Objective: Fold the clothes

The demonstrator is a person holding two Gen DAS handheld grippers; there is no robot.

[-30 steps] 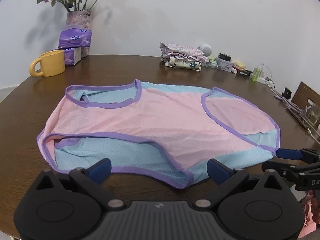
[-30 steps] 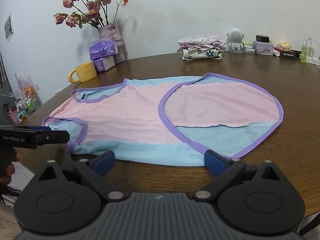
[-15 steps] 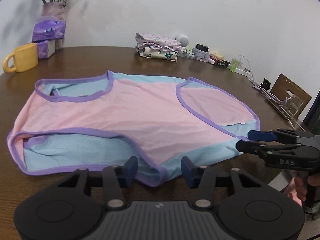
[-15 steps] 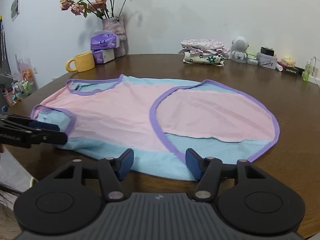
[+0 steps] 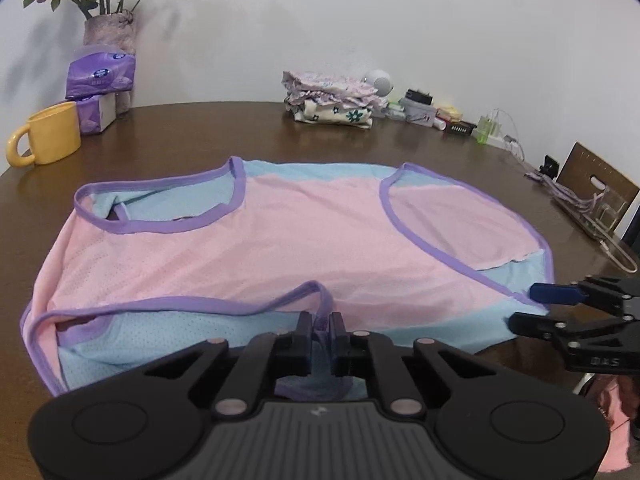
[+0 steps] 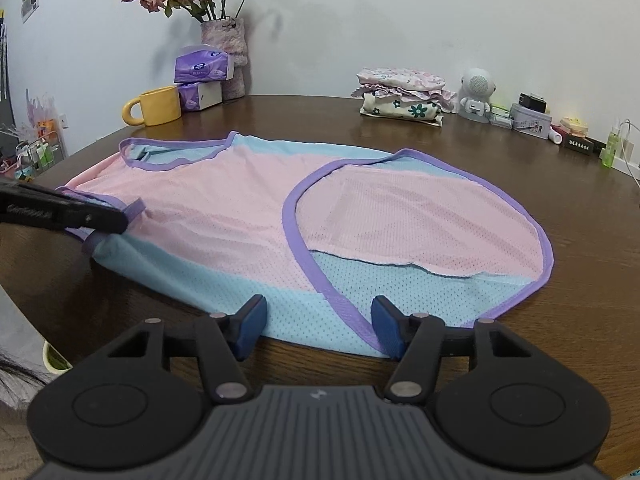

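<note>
A pink and light-blue mesh vest (image 5: 320, 240) with purple trim lies flat on the brown table (image 5: 240, 136). My left gripper (image 5: 320, 330) is at its near edge, jaws closing, with the purple armhole trim (image 5: 316, 300) pinched and bunched up between the pads. The right wrist view shows that gripper (image 6: 120, 220) from the side, gripping the vest (image 6: 240, 200) at its left end. My right gripper (image 6: 318, 326) stands open at the near hem, blue fabric and purple trim lying between its spread fingers. In the left wrist view it (image 5: 532, 308) straddles the vest's right corner.
At the back left stand a yellow mug (image 5: 48, 140), purple tissue packs (image 5: 100, 76) and a vase of dried roses (image 5: 108, 36). A stack of folded clothes (image 5: 332, 100) sits at the back, with a white figurine (image 6: 476, 96) and small items. Cables (image 5: 580, 208) trail at the right edge.
My left gripper moved in over the near armhole and closed on its purple trim, lifting it into a ridge. My right gripper's jaws narrowed around the hem.
</note>
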